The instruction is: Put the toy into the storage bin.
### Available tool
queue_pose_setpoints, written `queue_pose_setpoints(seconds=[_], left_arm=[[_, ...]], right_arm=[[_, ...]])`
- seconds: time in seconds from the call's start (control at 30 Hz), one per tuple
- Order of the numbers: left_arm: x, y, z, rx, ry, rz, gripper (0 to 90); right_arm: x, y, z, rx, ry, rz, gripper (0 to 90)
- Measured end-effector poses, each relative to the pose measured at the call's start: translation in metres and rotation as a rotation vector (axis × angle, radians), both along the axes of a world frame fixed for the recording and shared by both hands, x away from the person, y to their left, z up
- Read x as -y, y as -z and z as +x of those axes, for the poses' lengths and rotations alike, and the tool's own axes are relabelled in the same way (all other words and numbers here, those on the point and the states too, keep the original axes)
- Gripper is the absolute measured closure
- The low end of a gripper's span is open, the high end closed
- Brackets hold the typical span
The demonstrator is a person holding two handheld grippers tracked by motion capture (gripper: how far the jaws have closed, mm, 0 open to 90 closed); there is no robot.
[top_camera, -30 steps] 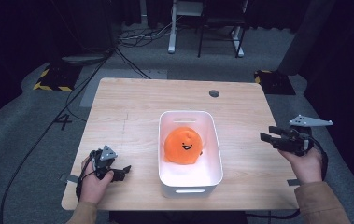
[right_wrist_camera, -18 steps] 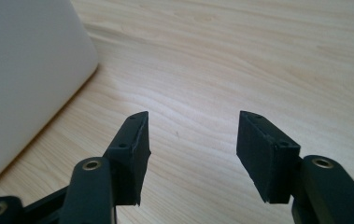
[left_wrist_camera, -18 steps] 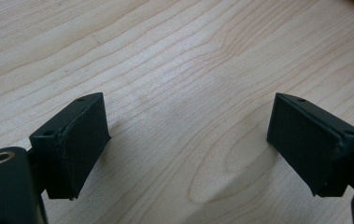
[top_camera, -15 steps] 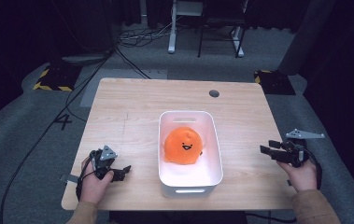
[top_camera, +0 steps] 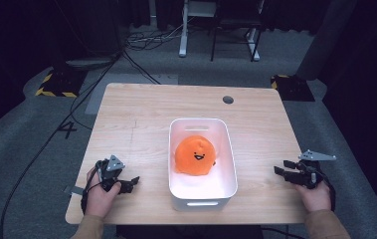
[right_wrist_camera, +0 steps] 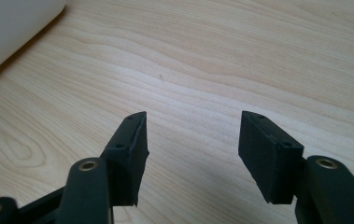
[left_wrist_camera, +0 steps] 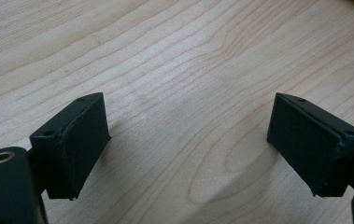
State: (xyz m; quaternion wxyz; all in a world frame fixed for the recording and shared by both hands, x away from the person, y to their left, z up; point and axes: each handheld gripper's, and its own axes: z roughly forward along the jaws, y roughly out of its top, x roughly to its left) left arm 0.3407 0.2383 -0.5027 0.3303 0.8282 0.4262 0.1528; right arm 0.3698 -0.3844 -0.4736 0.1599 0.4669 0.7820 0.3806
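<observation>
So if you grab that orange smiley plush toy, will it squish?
Probably yes. The orange plush toy looks rounded and stuffed, so it likely dents under jaws and feels light for its size. Its round shape could roll a bit, but the white bin walls would likely hold it in place.

Lab: hazard-taped floor point(top_camera: 54, 84), cables point(top_camera: 141, 42)

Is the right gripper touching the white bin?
Apart. The high view shows bare table between the right gripper and the white bin.
</observation>
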Motion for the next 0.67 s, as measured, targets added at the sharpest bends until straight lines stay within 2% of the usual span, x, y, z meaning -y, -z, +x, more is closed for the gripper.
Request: queue_pose_setpoints(seconds=[0.1, 0.17, 0.27, 0.33, 0.37, 0.4, 0.43, 0.53, 0.63, 0.67], left_arm=[[0.0, 0.0, 0.0, 0.001, -0.001, 0.001, 12.9], [0.0, 0.0, 0.0, 0.001, -0.001, 0.001, 12.9], [0.0, 0.0, 0.0, 0.001, -0.001, 0.001, 12.9], [0.0, 0.0, 0.0, 0.001, -0.001, 0.001, 12.9], [0.0, 0.0, 0.0, 0.001, -0.001, 0.001, 12.9], [0.0, 0.0, 0.0, 0.001, -0.001, 0.002, 12.9], [0.0, 0.0, 0.0, 0.001, -0.002, 0.002, 12.9], [0.0, 0.0, 0.0, 0.001, -0.002, 0.001, 12.9], [0.0, 0.0, 0.0, 0.001, -0.001, 0.002, 12.9], [0.0, 0.0, 0.0, 0.001, -0.002, 0.001, 12.9]], right_arm=[[-0.001, 0.008, -0.001, 0.004, 0.004, -0.004, 42.6], [-0.003, 0.013, -0.002, 0.017, -0.001, -0.051, 43.8], [-0.005, 0.018, -0.003, 0.038, -0.014, -0.078, 43.9], [-0.006, 0.022, -0.002, 0.033, -0.011, -0.086, 42.2], [-0.006, 0.025, -0.002, 0.042, 0.0, -0.089, 40.7], [-0.006, 0.027, -0.002, 0.076, 0.001, -0.097, 39.6], [-0.006, 0.028, -0.002, 0.081, 0.005, -0.095, 39.3], [-0.006, 0.029, 0.001, 0.069, 0.01, -0.091, 29.9], [-0.008, 0.029, 0.005, 0.051, -0.011, -0.099, 16.1], [-0.008, 0.03, 0.006, 0.046, -0.002, -0.104, 14.4]])
